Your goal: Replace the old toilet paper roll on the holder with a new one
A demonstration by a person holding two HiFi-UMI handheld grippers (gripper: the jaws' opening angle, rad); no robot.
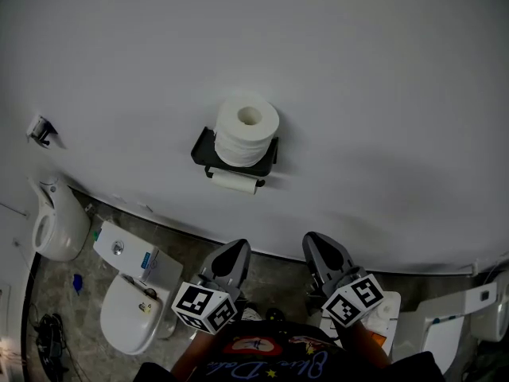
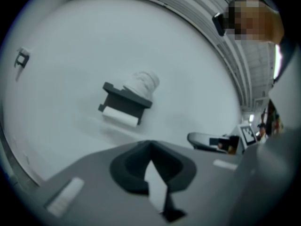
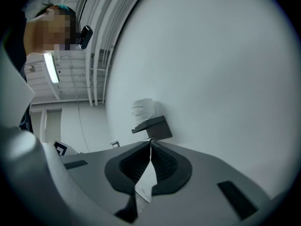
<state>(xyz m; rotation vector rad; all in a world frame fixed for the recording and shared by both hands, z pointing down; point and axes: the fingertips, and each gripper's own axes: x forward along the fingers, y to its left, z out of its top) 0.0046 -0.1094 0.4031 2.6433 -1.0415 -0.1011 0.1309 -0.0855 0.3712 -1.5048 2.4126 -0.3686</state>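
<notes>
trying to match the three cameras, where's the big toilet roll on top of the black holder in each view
Head view: the big toilet roll is at upper centre, standing on the black holder.
Left gripper view: the big toilet roll is just left of centre, on top of the black holder.
Right gripper view: the big toilet roll is at centre, on the black holder.
Shared landmark: the black holder directly under it.

Bathroom — white toilet (image 1: 131, 317) with cistern (image 1: 127, 259) on a mottled tile floor (image 1: 56, 281), a second white fixture (image 1: 57, 225) beside it. Black paper holder (image 1: 203, 151) on a plain white wall (image 1: 366, 94) — spare roll (image 1: 246, 130) on top.
</notes>
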